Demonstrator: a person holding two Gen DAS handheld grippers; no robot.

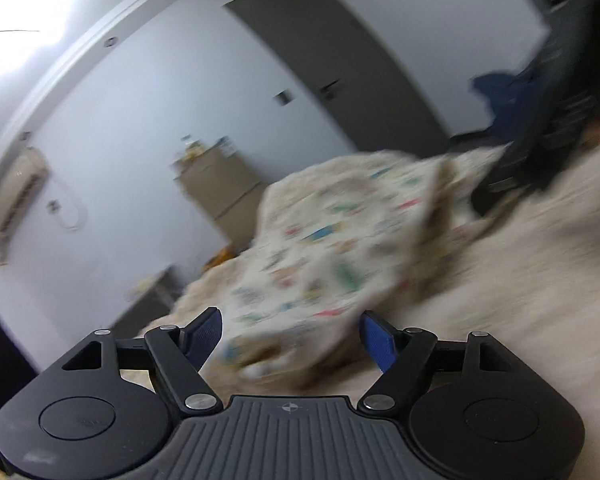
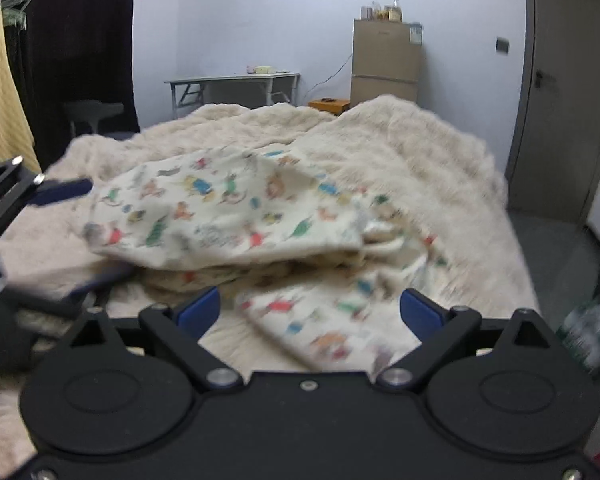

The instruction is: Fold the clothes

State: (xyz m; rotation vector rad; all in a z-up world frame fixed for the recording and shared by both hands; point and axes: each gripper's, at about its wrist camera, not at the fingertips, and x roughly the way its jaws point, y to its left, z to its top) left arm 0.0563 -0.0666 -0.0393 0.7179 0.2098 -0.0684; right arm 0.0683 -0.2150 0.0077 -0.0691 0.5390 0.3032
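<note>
Folding goes best if the top layer is squared over the lower before any pressing. The garment (image 2: 228, 216), soft cream cotton printed with small coloured animals, lies mid-frame on the shaggy blanket (image 2: 420, 152). Left gripper (image 1: 290, 340) and right gripper (image 2: 310, 312) both gape open, seemingly holding nothing, though blur obscures the hem.

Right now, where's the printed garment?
The printed garment lies partly folded on the fluffy blanket, centre of the right wrist view, just ahead of the open right claw, with the left claw at its left edge.
</note>
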